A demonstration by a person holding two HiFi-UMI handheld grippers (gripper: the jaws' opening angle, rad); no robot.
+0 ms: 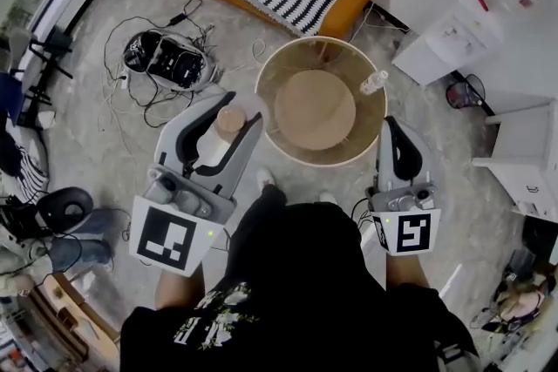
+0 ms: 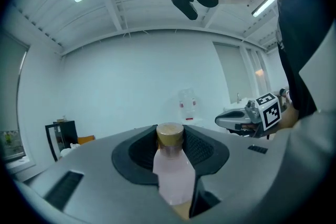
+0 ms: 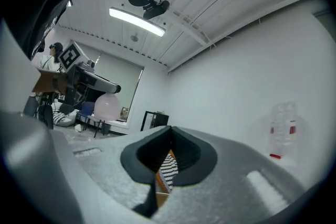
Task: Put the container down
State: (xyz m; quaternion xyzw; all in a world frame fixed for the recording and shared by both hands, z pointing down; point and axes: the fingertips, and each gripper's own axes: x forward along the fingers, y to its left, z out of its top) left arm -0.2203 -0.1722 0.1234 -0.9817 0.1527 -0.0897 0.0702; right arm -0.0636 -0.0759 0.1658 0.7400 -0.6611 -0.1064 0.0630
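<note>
Left gripper (image 1: 234,113) jaws clamped on the pink container (image 2: 172,173), up beside the round desk (image 1: 314,104), cork cap (image 2: 170,135) showing, base cut off below, right gripper (image 1: 394,128) jaws together, empty.

The left tongs (image 1: 228,111) and the right tongs (image 1: 394,126) are formed of pale grey moulded shells, lined with black padding along the jaws. A white marker cube (image 1: 170,235) printed with black squares is fixed at the rear of each, a small greenish light set beside it. A black top (image 1: 305,274) with a pale printed graphic is worn.
</note>
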